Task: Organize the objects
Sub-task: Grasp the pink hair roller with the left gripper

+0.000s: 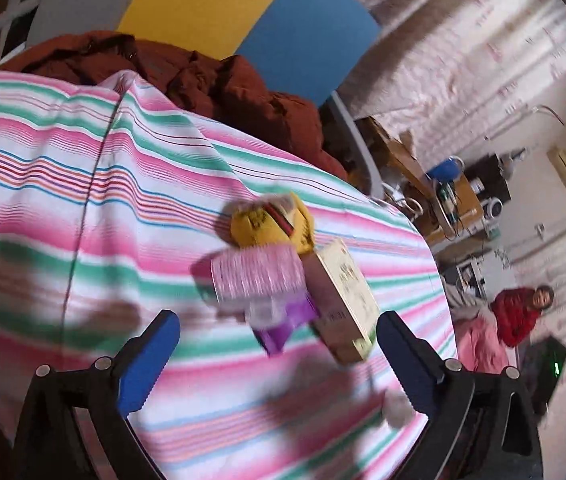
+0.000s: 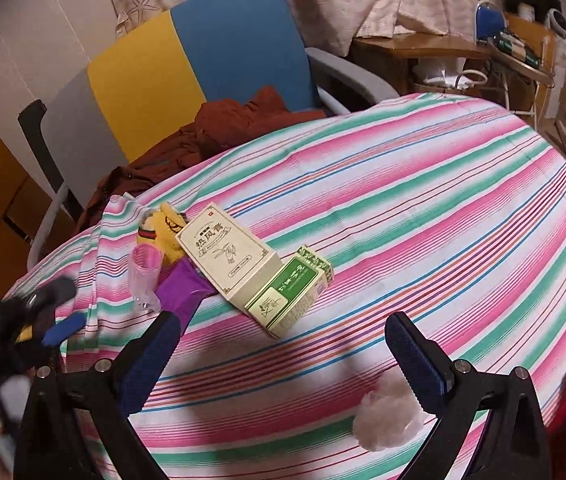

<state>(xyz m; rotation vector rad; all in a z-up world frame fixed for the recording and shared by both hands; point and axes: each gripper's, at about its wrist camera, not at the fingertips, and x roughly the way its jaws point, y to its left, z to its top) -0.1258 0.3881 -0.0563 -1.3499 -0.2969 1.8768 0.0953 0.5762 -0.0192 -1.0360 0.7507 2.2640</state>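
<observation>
A cluster of small objects lies on the left part of a desk covered by a pink, green and white striped cloth (image 2: 423, 184). Its largest member is a cream rectangular cardboard box with dark printed characters (image 2: 225, 254), lying flat; a smaller green-and-white cardboard carton (image 2: 289, 294) touches its near end. Just beside the cream box on the left lie a yellow plush toy with dark markings (image 2: 169, 232), a pink ribbed translucent plastic cup on its side (image 2: 146, 270) and a piece of purple foil wrapping (image 2: 181, 288). A loose white cotton-like tuft (image 2: 387, 412) sits well apart, near the right gripper. Both cartons are judged light and fairly stiff, best taken across their narrow sides; the cup is likely thin and crushable, the plush soft, the wrapping slippery. The right gripper (image 2: 283, 356) hovers above the cloth with its blue-padded jaws spread wide, holding nothing. The left gripper (image 1: 279, 344) is likewise released and empty, its jaws apart in front of the cup and cream box; the left wrist view is motion-blurred. Behind the desk stand a chair with yellow and blue back panels (image 2: 187, 60) carrying a rust-brown garment (image 2: 219, 128). A person in a red jacket (image 1: 517, 316) appears in the background.
</observation>
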